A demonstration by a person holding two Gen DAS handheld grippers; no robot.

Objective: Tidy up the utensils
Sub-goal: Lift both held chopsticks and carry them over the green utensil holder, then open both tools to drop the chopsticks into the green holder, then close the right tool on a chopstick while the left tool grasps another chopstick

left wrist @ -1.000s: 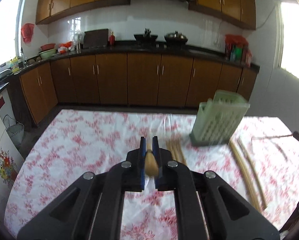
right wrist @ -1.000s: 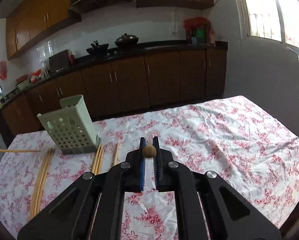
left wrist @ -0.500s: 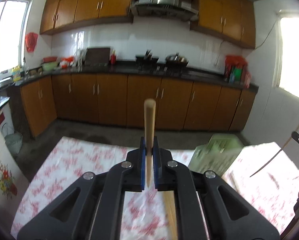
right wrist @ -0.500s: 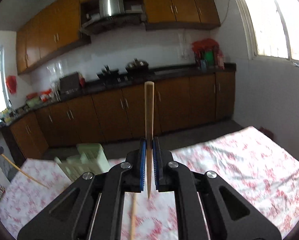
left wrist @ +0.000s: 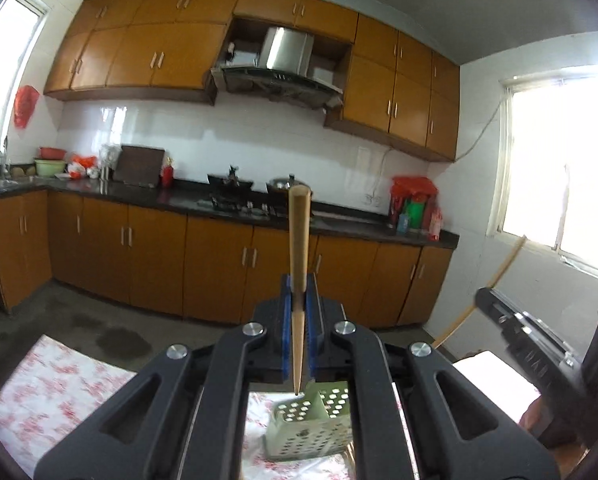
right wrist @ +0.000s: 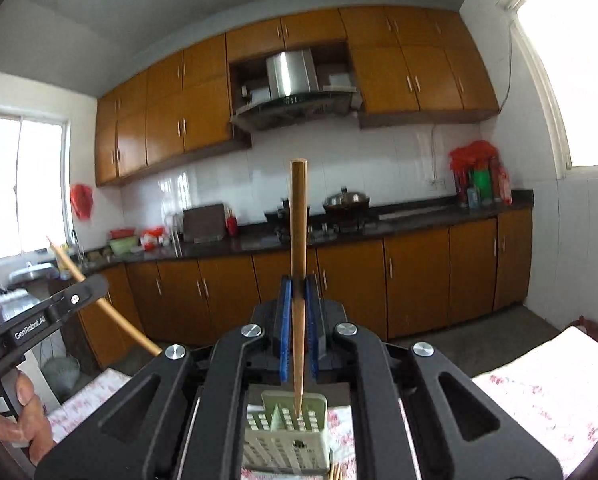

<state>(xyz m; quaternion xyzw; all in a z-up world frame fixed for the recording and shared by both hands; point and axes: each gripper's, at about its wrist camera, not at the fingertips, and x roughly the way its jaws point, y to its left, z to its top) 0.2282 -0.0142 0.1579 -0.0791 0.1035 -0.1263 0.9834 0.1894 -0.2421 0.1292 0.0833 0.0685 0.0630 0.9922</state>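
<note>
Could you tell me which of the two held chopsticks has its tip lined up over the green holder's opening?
The chopstick in the right tool: its tip points into the green holder. The left tool's chopstick ends beside its rim.

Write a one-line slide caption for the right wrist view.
Right claw holds a chopstick upright, tip over the green perforated utensil holder on the floral tablecloth.

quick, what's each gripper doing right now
Left gripper: closed on an upright chopstick.
Right gripper: closed on another chopstick, tip over the green holder.
</note>
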